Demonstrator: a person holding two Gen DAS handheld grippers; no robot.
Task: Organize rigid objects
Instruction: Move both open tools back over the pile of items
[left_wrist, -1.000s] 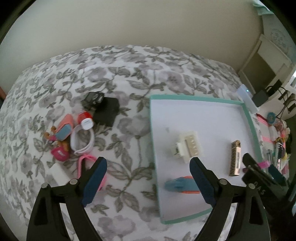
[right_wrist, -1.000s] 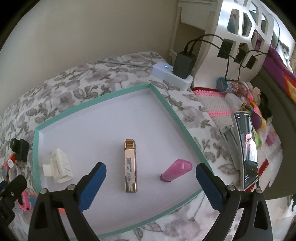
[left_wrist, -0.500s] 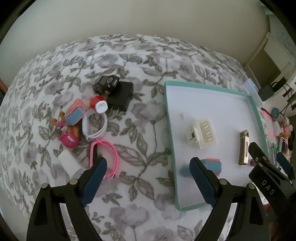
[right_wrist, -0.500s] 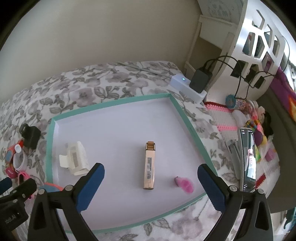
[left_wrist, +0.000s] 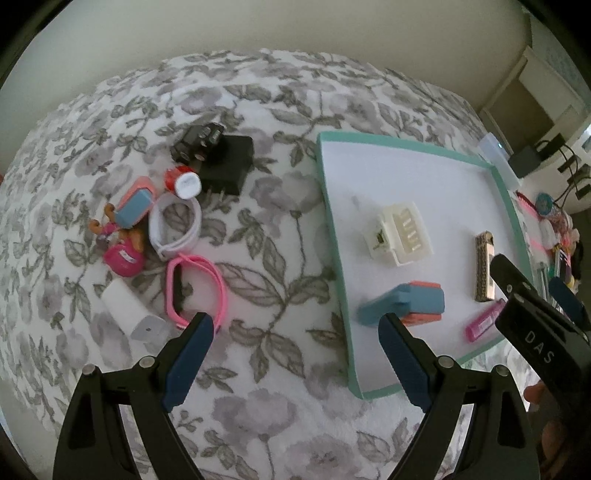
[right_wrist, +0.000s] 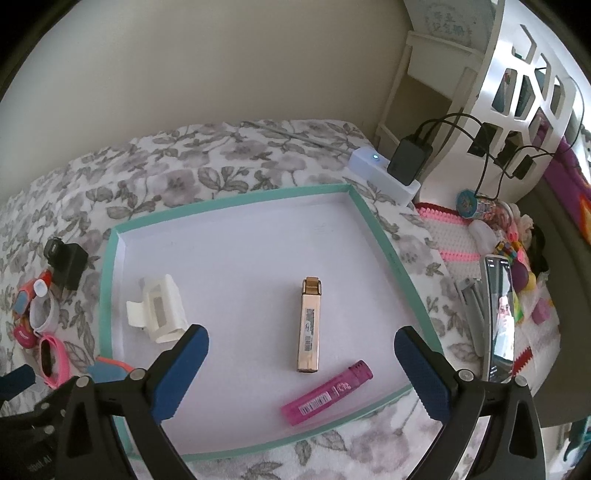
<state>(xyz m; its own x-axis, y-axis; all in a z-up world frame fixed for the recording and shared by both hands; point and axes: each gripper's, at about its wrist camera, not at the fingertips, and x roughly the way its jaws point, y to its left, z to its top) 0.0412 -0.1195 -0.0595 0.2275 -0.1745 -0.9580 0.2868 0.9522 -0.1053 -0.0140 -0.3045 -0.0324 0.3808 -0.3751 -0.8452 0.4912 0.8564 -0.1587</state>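
Observation:
A teal-rimmed white tray lies on the floral bedspread. In it are a cream hair claw, a gold bar, a pink tube and a blue-and-coral clip. Left of the tray sits a pile: black charger, red-capped cylinder, white band, pink band, small toys. My left gripper hangs open over the bedspread beside the tray's left rim. My right gripper hangs open above the tray's near part, holding nothing.
A white power strip with a black adapter sits past the tray's far right corner. A phone, a pink-white mat and small toys lie to the right, below a white shelf.
The left wrist view has shifted left, bringing the pile of loose objects nearer its centre. In the right wrist view the pink tube has changed place on the tray's near part and now lies flat.

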